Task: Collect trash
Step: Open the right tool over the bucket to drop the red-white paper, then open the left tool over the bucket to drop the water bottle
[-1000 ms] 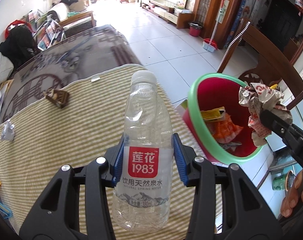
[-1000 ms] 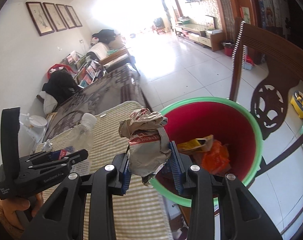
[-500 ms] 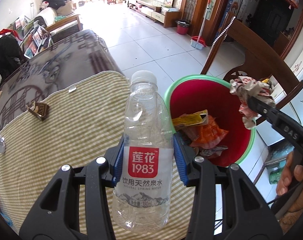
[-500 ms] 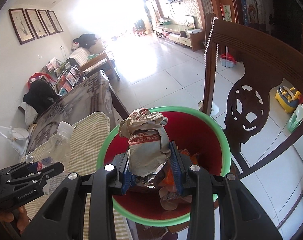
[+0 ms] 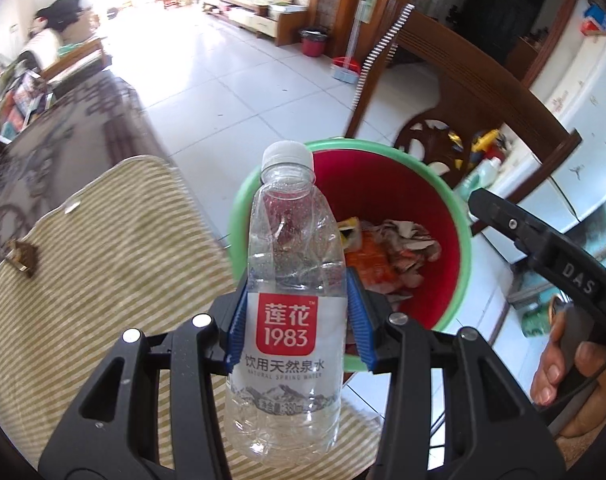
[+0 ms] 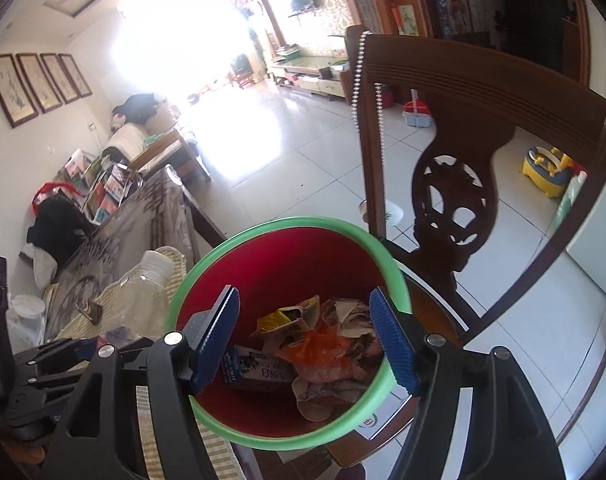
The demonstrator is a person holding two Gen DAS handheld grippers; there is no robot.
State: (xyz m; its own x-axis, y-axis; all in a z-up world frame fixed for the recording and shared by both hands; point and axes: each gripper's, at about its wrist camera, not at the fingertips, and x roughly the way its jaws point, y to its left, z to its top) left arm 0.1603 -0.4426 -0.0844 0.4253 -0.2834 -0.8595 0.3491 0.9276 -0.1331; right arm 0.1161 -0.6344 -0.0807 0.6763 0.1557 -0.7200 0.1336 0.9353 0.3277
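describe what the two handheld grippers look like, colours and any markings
Both the left gripper and right gripper have matte black plastic frames with silver screws and ribbed blue pads. The right one's black handle carries white "DAS" lettering.

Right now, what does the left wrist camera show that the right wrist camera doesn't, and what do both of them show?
Only the left wrist view shows the clear plastic water bottle's red label, clamped in the left claw, and a hand gripping the other tool.

Only the right wrist view shows the right claw open and empty above the bin, plus a yellow potty on the floor.

Both show the red bin with the green rim, the crumpled paper wrapper inside it, and the striped tablecloth.
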